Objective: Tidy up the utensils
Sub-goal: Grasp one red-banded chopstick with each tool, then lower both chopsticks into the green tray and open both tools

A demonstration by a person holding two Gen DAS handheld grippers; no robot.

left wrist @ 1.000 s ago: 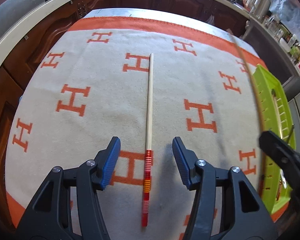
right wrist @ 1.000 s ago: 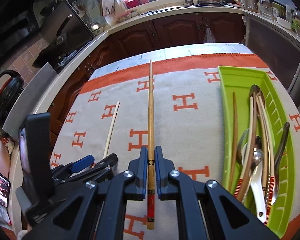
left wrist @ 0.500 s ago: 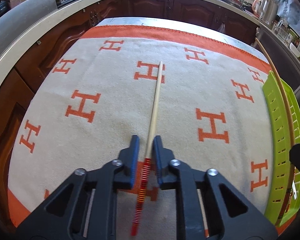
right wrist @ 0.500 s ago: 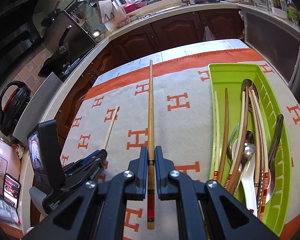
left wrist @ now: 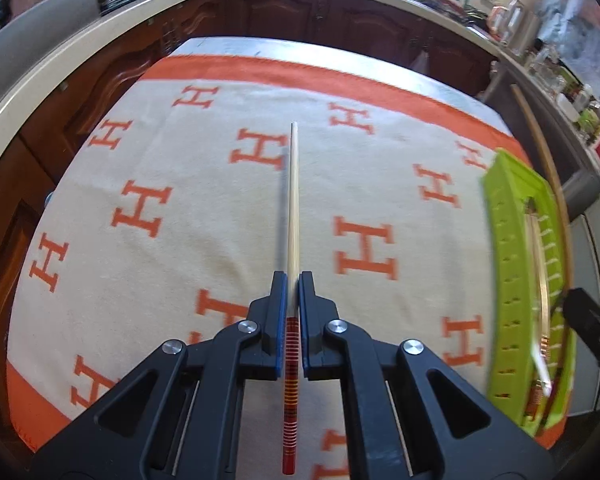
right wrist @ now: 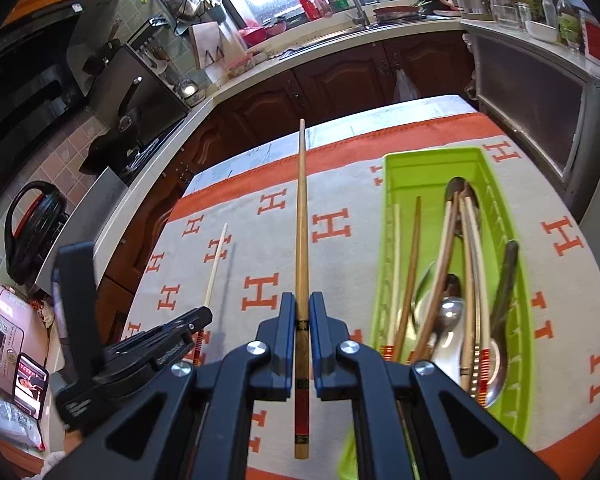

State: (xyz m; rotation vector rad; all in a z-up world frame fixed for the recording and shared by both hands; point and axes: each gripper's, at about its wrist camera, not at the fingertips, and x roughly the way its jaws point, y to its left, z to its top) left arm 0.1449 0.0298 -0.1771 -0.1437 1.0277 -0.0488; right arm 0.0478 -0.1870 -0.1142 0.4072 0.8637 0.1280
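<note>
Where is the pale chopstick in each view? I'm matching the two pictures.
Left wrist: the pale chopstick runs up the centre, clamped in the left gripper.
Right wrist: lower left, sticking out of that gripper.
Shared landmark: the green tray, on the right in both.

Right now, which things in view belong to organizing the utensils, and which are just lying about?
Job:
- pale chopstick in left tool
- brown chopstick in right tool
- green tray

Lying about:
- H-patterned cloth
- pink cooker
- phone

tray (right wrist: 428, 160) on blanket (right wrist: 340, 264) at right, utensils (right wrist: 452, 300) inside tray
</note>
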